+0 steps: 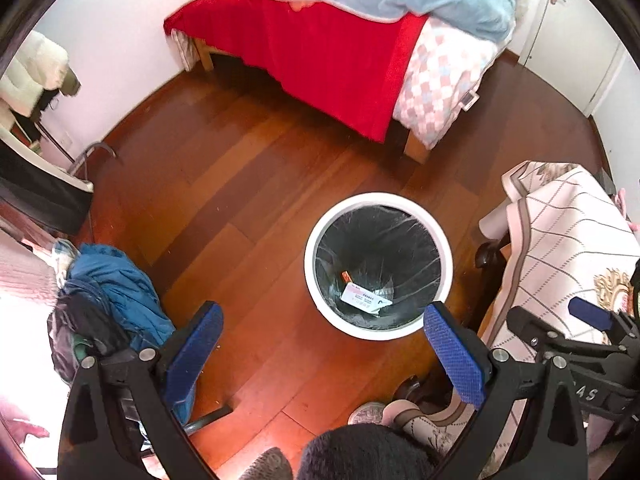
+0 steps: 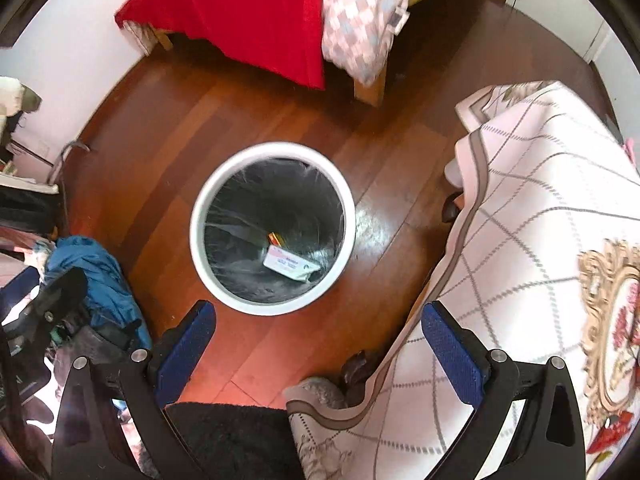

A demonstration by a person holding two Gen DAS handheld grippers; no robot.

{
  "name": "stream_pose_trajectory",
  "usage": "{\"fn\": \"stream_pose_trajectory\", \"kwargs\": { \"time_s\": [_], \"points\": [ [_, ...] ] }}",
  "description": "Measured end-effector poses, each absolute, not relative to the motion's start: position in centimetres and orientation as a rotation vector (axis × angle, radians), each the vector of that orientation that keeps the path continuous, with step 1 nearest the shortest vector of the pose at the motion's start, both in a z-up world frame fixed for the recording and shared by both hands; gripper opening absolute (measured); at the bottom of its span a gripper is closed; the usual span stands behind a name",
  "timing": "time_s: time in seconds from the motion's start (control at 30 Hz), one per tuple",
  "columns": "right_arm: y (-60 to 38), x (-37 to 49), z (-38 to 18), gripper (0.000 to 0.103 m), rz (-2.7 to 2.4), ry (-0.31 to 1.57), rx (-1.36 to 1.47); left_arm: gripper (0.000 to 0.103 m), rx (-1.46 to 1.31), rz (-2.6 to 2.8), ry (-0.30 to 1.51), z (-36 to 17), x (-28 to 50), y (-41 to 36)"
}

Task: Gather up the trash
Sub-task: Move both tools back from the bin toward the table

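In the left wrist view, at nine o'clock we see a blue jacket heaped on a chair. At six o'clock our left gripper has its jaws spread wide with nothing between the blue pads, only bare floor. Just right of centre stands the white bin, lined with a dark bag; a white packet and a small orange scrap lie at its bottom. At twelve o'clock is the bed under a red cover. At three o'clock hangs a cream checked throw, and at four o'clock the right gripper shows partly.

In the right wrist view, the jacket sits at eight o'clock. The right gripper, at six o'clock, is fully spread and holds nothing. The bin is at centre, packet and scrap inside. The bed is at twelve o'clock, the throw from three to five o'clock.
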State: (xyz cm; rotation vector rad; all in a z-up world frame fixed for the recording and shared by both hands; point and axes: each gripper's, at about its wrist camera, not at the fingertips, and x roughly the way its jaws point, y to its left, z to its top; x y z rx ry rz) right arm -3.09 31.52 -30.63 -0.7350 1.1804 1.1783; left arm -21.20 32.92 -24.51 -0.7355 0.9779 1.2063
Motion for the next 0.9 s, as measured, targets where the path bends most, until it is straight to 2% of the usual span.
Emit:
{"fn": "stream_pose_trajectory", "kwargs": {
  "time_s": [0.3, 0.5, 0.7, 0.9],
  "points": [
    [25.7, -1.6, -22.4, 0.103, 1.257, 1.140, -0.549, 0.102, -0.632, 1.230, 0.882, -17.0, -20.3, 28.0],
    [18.6, 2.5, -16.7, 0.103, 1.282, 1.136, -0.342, 0.102, -0.540, 1.140, 0.820, -13.2, -15.3, 23.8],
    [9.4, 10.9, -15.4, 0.103, 1.093, 1.161, -0.203, 0.102, -0.479, 0.953, 0.888, -15.4, -4.9, 19.6],
    [-0.8, 21.6, -20.0, 0.103, 0.751, 1.249, -0.165, 0.102, -0.430, 0.795, 1.029, -22.2, 6.2, 15.3]
  ]
}}
